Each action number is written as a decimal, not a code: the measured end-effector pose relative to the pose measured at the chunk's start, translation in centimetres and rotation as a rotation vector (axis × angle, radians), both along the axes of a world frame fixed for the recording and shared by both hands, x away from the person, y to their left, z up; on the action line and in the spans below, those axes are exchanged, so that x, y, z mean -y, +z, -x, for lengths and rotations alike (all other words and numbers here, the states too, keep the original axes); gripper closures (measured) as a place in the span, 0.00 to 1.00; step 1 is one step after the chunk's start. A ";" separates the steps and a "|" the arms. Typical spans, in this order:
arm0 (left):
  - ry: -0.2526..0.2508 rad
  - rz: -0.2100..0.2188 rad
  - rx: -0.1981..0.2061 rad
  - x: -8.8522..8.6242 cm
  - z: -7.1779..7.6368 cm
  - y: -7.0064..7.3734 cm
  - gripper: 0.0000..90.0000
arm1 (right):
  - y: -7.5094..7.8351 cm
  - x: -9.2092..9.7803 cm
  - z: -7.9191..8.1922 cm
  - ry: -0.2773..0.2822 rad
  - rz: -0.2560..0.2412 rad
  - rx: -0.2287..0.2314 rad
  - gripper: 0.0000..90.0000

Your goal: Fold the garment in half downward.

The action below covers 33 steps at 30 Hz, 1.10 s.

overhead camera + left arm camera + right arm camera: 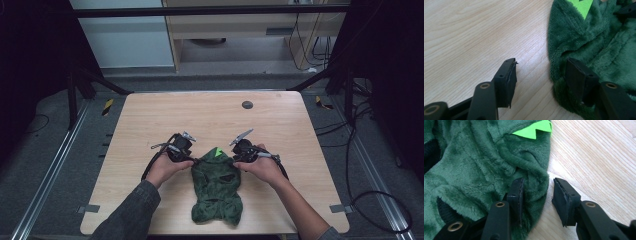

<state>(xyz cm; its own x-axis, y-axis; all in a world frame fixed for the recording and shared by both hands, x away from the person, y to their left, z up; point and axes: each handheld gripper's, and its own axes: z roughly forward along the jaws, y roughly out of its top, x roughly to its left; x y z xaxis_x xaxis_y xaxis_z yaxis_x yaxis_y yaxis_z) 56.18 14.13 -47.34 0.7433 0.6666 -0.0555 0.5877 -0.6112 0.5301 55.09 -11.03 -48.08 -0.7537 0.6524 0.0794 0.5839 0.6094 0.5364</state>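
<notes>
Both grippers are straddling a green fleece garment's edges.
The left gripper and right gripper are gaping apart at the garment's 10 and 2 o'clock on the desk.

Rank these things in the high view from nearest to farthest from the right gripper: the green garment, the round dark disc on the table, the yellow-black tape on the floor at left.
1. Green garment: touching the right gripper, on its left.
2. Round dark disc: farther up the table.
3. Yellow-black tape: on the floor, beyond the table's left edge.
</notes>
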 end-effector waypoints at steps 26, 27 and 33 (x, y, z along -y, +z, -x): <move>-0.074 0.032 -0.034 0.5 0.6 0.1 0.97 | 0.7 -0.8 0.0 0.064 0.004 -0.015 0.94; -0.074 0.032 -0.034 0.5 0.6 0.1 0.97 | 0.7 -0.8 0.0 0.064 0.004 -0.015 0.94; -0.071 0.034 -0.001 0.0 0.5 1.5 0.97 | 2.1 -0.8 -0.1 0.057 -0.016 0.025 0.95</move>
<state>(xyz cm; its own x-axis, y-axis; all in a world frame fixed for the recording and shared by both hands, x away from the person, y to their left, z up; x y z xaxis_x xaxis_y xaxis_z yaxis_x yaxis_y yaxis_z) 55.63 14.08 -45.85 0.7884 0.6102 -0.0779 0.5442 -0.6328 0.5508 55.19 -10.22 -45.99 -0.7912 0.6075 0.0702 0.5351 0.6323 0.5602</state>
